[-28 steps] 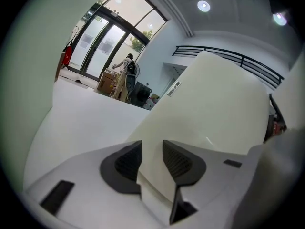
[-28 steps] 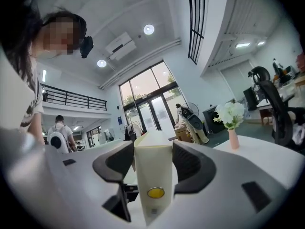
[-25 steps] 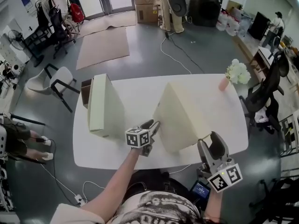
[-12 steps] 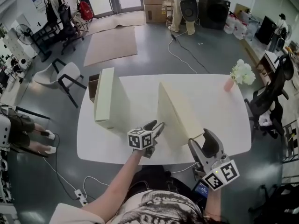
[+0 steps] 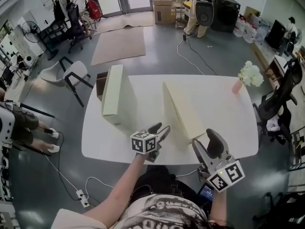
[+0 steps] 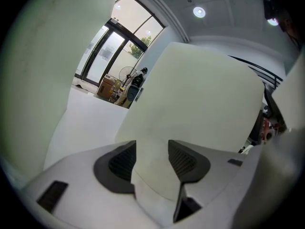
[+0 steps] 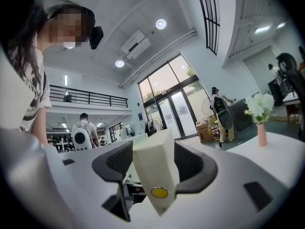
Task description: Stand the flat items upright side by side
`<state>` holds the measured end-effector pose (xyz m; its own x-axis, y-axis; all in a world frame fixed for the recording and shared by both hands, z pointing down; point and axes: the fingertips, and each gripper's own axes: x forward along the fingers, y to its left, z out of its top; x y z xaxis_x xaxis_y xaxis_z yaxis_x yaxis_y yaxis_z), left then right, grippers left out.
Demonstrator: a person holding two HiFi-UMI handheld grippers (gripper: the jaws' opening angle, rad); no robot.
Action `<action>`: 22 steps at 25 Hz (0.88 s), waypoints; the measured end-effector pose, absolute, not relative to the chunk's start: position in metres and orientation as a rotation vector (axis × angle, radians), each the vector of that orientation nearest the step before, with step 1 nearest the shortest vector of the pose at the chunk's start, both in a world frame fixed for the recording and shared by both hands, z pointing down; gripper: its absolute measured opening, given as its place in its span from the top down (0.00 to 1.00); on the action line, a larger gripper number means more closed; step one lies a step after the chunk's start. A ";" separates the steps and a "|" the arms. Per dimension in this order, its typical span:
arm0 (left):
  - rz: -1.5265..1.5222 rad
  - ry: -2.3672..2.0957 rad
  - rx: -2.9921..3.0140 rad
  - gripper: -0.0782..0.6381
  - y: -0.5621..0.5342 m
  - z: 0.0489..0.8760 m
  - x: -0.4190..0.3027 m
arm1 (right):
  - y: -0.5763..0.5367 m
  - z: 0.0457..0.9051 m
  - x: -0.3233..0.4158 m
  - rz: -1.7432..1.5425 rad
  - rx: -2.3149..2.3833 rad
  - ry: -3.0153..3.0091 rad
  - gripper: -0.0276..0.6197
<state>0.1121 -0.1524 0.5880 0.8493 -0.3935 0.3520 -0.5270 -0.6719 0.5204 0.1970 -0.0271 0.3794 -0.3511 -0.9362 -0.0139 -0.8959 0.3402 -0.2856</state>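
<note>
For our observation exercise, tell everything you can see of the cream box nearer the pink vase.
The cream box is a large, plain, flat slab, cardboard by its look, with a round yellow sticker on a narrow edge. It stands near upright on the white table, right of a similar box. The right gripper clamps its near corner.

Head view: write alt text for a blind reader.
Two cream boxes stand on a white table: the left box at its edge, the middle box gripped at its near corner by the right claw. The left claw, jaws just opening, loosely straddles that box.
</note>
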 end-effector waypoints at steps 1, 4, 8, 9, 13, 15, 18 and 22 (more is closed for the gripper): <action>0.270 -0.672 2.393 0.60 -0.150 0.586 0.109 | -0.026 0.383 0.199 -0.338 -1.685 2.423 0.54; 0.262 -0.682 2.396 0.60 -0.141 0.583 0.101 | -0.021 0.408 0.206 -0.342 -1.736 2.457 0.54; 0.267 -0.694 2.390 0.60 -0.122 0.582 0.085 | -0.016 0.468 0.201 -0.397 -1.837 2.621 0.45; 0.268 -0.700 2.386 0.60 -0.116 0.582 0.080 | -0.017 0.483 0.197 -0.408 -1.863 2.659 0.44; 0.281 -0.723 2.371 0.60 -0.099 0.583 0.061 | -0.030 0.532 0.180 -0.404 -1.927 2.795 0.43; 0.287 -0.741 2.369 0.60 -0.092 0.581 0.051 | -0.036 0.545 0.175 -0.375 -1.966 2.832 0.43; 0.297 -0.772 2.373 0.60 -0.087 0.578 0.033 | -0.046 0.547 0.178 -0.347 -2.032 2.797 0.52; 0.331 -0.821 2.369 0.60 -0.083 0.581 0.004 | -0.055 0.548 0.168 -0.367 -2.053 2.766 0.53</action>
